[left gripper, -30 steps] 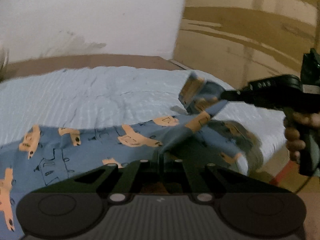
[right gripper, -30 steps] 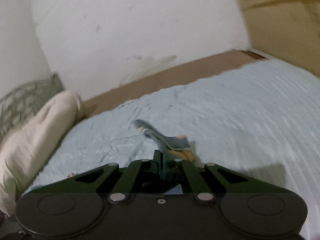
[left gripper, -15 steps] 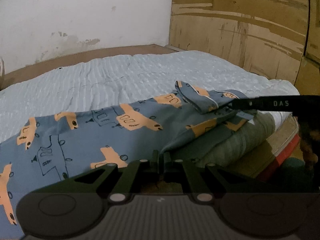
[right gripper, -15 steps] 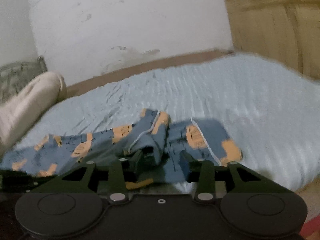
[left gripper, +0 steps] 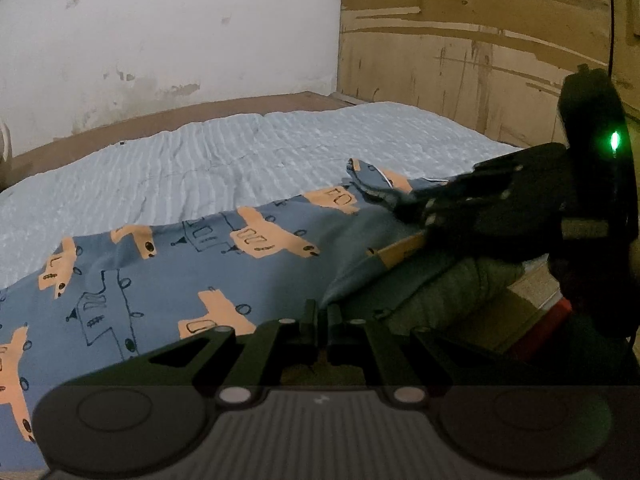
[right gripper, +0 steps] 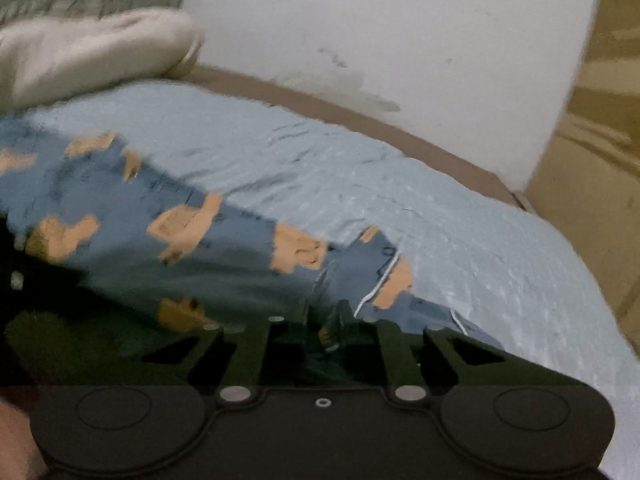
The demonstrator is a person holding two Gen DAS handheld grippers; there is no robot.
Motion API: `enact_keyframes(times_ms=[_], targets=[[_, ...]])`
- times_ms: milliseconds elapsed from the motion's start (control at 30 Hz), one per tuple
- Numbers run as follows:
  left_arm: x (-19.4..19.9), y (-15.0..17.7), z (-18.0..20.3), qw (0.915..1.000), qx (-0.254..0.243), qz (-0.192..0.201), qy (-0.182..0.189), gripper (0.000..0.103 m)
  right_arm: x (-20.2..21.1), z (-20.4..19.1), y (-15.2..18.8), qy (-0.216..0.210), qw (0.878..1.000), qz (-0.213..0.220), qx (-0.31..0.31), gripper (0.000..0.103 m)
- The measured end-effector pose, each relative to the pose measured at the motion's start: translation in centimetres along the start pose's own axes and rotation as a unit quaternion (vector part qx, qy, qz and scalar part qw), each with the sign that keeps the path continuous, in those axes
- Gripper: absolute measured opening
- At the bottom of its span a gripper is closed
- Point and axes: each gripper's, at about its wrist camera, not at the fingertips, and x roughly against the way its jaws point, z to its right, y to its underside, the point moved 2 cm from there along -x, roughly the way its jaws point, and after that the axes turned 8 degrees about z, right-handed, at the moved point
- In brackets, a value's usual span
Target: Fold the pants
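Note:
Blue pants (left gripper: 168,272) with an orange vehicle print lie spread across the light blue bed cover (left gripper: 224,160). My left gripper (left gripper: 323,316) is shut on the near edge of the pants. My right gripper (right gripper: 326,316) is shut on a bunched end of the pants (right gripper: 224,248) with white piping. In the left wrist view the right gripper (left gripper: 416,210) comes in from the right, its tips on the raised cloth end.
A white wall (left gripper: 168,32) and a brown bed frame rail (left gripper: 180,114) lie behind the bed. A wooden panel (left gripper: 472,40) stands at right. A beige pillow (right gripper: 92,52) lies at the bed's far left. A dark green blanket (left gripper: 460,288) hangs at the bed's edge.
The right gripper opened half a second ago and has closed again on the cloth end, now lower. The pants have settled flat on the bed. The left gripper stayed shut.

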Motion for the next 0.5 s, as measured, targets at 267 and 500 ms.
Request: enact_keyframes(times_ms=[267,500], targets=[[1.0,-0.2,0.2,0.9999,-0.007,0.01,0.001,0.003,4.7,8.1,-0.5,0.082,0.98,0.065,-0.172,0.011],[1.2,0.1,0.5,0.9998,-0.021,0.004,0.005,0.003,4.7,11.2,3.1,0.09,0.965,0.023,-0.247,0.01]])
